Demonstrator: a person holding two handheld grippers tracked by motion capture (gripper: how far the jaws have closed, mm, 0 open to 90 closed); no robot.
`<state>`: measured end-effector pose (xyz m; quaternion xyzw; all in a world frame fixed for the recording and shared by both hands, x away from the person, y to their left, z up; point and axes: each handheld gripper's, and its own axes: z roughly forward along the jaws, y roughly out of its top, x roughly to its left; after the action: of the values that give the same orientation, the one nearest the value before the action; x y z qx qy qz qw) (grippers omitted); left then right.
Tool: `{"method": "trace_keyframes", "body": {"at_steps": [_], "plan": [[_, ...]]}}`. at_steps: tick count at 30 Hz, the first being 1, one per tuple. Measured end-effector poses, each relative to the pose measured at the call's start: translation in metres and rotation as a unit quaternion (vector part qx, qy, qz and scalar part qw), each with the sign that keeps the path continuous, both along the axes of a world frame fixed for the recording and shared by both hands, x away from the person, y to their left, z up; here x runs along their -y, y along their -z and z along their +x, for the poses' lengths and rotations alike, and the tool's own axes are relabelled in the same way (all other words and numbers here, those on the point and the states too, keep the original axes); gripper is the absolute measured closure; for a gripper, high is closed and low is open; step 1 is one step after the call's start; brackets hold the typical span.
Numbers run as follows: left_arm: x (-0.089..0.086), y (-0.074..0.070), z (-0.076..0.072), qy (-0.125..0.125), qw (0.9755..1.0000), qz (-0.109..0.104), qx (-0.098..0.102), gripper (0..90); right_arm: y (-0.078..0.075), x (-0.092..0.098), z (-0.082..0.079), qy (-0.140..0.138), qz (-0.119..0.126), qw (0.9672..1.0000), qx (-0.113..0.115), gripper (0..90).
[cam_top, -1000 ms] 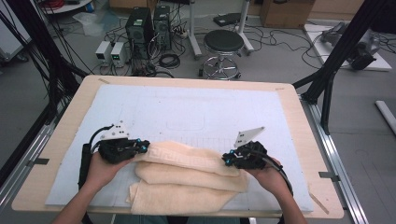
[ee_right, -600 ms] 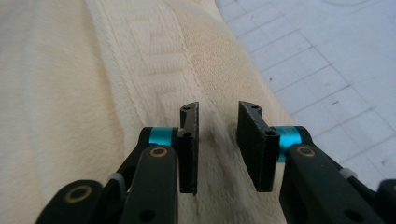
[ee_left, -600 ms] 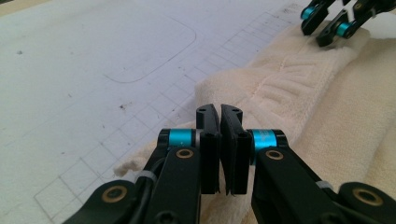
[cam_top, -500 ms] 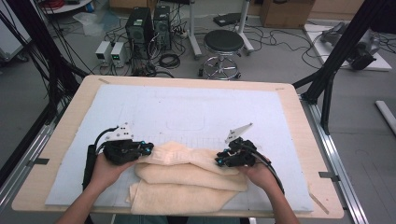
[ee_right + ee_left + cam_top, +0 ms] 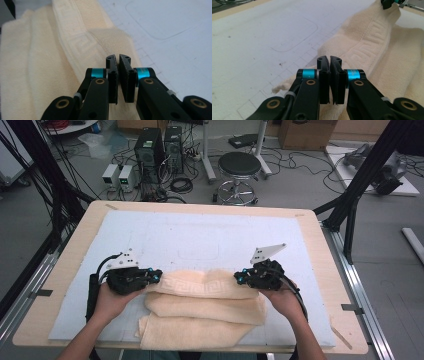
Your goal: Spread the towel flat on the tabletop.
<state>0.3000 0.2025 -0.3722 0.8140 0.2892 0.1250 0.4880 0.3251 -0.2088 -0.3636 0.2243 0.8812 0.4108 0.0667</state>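
Observation:
A cream towel [image 5: 205, 307] with a raised key-pattern border lies folded in layers on the near half of the white mat [image 5: 200, 235]. My left gripper [image 5: 159, 276] is shut at the left end of the towel's far fold. My right gripper [image 5: 237, 279] is shut at the right end of that fold, and its jaws have just closed further on the cloth. In the left gripper view the jaws [image 5: 329, 60] meet over the towel [image 5: 372, 42], whose border rises to the right gripper [image 5: 388, 3]. The right gripper view has the jaws [image 5: 117, 58] pressed together against the towel [image 5: 37, 62].
The mat covers most of the wooden table [image 5: 65, 270], and a faint rounded outline [image 5: 199, 251] is drawn on it beyond the towel. A stool [image 5: 240, 167], computer cases [image 5: 155, 150] and cables sit on the floor behind. Black frame posts [image 5: 360, 185] flank the table.
My right gripper has shifted slightly right and lifted, taking the towel's far right end with it. The left gripper has stayed put.

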Motion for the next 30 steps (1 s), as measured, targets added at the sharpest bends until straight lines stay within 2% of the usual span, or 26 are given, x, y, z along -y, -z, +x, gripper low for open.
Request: {"method": "trace_keyframes", "body": {"at_steps": [3,6,10,12,14,17,18,20,21,22,23,24,25,26,28,30], "plan": [[-0.002,-0.005,0.0,-0.001,1.0,-0.006,0.006,85.9,-0.01,0.002,-0.004,-0.002,0.005,0.9999,0.01,85.7],[0.0,-0.003,-0.001,0.006,1.0,0.005,0.002,85.9,-0.012,0.002,-0.01,-0.01,0.0,0.9999,0.009,85.7],[0.004,0.006,0.0,0.013,0.9995,0.023,-0.015,85.9,0.001,0.001,-0.018,-0.018,-0.011,0.9998,-0.006,85.7],[0.005,0.01,0.006,0.007,0.9994,0.024,-0.022,86.0,0.007,0.001,-0.019,-0.017,-0.013,0.9997,-0.012,85.7],[0.005,0.01,0.015,-0.006,0.9995,0.017,-0.027,86.1,0.013,0.003,-0.014,-0.014,-0.015,0.9996,-0.021,85.8],[0.009,-0.004,0.046,-0.038,0.9991,0.014,-0.012,86.4,0.004,0.004,0.005,0.005,-0.02,0.9998,-0.008,86.4],[0.012,-0.015,0.061,-0.052,0.9986,0.011,0.001,86.4,-0.003,0.004,0.013,0.013,-0.026,0.9996,0.002,86.5],[0.017,-0.042,0.093,-0.078,0.9966,-0.004,0.025,86.1,-0.028,0.006,0.043,0.052,-0.023,0.9976,0.04,85.3],[0.021,-0.055,0.108,-0.102,0.9936,0.003,0.048,83.5,-0.042,0.007,0.058,0.075,-0.02,0.9951,0.062,79.7],[0.021,-0.061,0.116,-0.121,0.9913,0.005,0.051,74.8,-0.055,0.008,0.075,0.104,-0.006,0.9919,0.072,63.2],[0.02,-0.066,0.125,-0.136,0.9901,-0.014,0.031,64.5,-0.059,0.01,0.085,0.118,0.01,0.991,0.063,57.9],[0.018,-0.065,0.127,-0.136,0.9901,-0.027,0.023,62.7,-0.063,0.011,0.094,0.117,0.019,0.9917,0.049,57.7],[0.017,-0.063,0.127,-0.133,0.9906,-0.022,0.023,63.1,-0.062,0.011,0.095,0.116,0.017,0.9918,0.051,57.9],[0.017,-0.056,0.123,-0.124,0.9921,-0.008,0.017,62.8,-0.059,0.01,0.093,0.111,0.016,0.9926,0.046,58.6],[0.014,-0.041,0.115,-0.108,0.994,0.005,0.011,61.1,-0.043,0.006,0.082,0.092,-0.005,0.9948,0.044,59.6],[0.009,-0.02,0.103,-0.102,0.9947,0.004,-0.01,60.6,-0.026,0.007,0.072,0.086,-0.014,0.9956,0.033,59.5]]}}
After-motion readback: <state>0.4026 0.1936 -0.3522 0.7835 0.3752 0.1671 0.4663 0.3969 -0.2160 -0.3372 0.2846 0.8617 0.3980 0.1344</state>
